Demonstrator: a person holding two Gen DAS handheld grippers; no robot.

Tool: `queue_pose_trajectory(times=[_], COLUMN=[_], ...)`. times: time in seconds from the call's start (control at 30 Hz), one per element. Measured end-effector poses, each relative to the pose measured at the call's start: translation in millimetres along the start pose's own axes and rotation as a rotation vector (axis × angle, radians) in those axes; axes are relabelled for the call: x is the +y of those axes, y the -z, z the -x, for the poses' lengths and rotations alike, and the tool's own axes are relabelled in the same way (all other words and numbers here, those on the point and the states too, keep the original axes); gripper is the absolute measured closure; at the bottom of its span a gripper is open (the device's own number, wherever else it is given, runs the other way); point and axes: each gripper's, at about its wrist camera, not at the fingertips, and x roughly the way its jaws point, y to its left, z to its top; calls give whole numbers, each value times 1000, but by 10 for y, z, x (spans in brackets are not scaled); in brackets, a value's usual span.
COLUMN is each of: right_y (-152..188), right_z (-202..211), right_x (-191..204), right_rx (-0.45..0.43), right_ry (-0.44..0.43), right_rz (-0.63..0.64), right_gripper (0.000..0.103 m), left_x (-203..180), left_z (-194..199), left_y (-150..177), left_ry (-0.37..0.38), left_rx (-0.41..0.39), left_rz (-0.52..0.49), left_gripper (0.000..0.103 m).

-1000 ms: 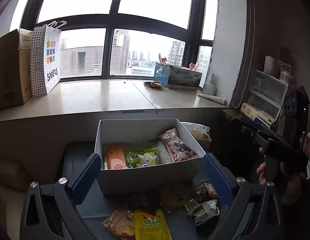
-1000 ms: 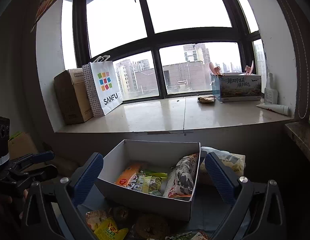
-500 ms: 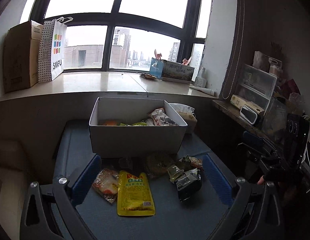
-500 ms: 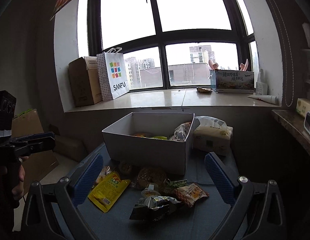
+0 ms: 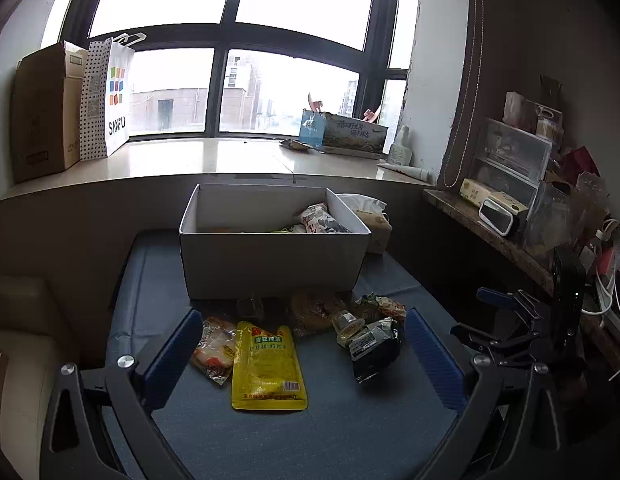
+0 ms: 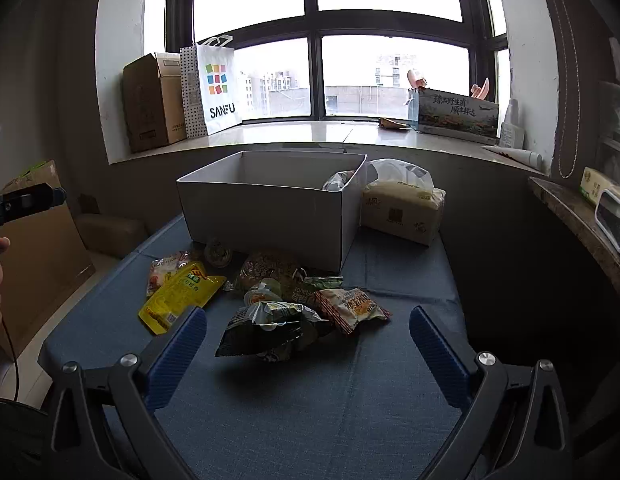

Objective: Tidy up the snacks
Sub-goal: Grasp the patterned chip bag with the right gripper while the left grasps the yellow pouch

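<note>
Snacks [image 5: 302, 340] lie loose in front of the box [image 5: 274, 258], and both of my grippers have pulled back from over that box to low above the blue cloth [image 5: 329, 432]. A second ago I looked down into the box; now I see its near wall and the pile before it, so I judge the last drop is done and the next pick is due.

My left gripper [image 5: 304, 354] is spread wide and holds nothing; its fingers flank the yellow pouch [image 5: 268, 364], which lies flat in front of the box with a pale packet [image 5: 214, 350] touching its left edge. My right gripper [image 6: 308, 344] is also spread and empty, level and pointing at the box, with the dark bag [image 6: 266, 330] between its fingers and an orange packet [image 6: 349, 308] just right of that bag.

Inside the box a few packs show against the right wall. A tissue pack [image 6: 401, 208] stands just right of the box.
</note>
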Motion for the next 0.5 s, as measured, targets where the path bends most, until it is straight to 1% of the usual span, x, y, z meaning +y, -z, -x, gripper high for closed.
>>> queue_pose_trajectory(times=[0.07, 0.13, 0.23, 0.37, 0.43, 0.5], right_y=[28, 38, 17, 2, 4, 6], right_z=[-101, -213, -437, -821, -990, -1179], right_x=[33, 4, -221, -558, -636, -645], right_rx=[22, 50, 97, 166, 167, 203], right_ry=[-10, -5, -51, -87, -105, -82], right_rz=[2, -26, -156, -350, -383, -384], right_gripper=[0, 0, 0, 0, 0, 0], left_x=[0, 8, 18, 44, 57, 74], left_z=[-20, -28, -49, -102, -133, -158], left_y=[22, 46, 73, 109, 128, 154], left_ry=[4, 7, 11, 9, 6, 4], left_rx=[9, 15, 26, 42, 53, 67], left_rz=[2, 7, 10, 22, 23, 22], left_gripper=[0, 0, 0, 0, 0, 0])
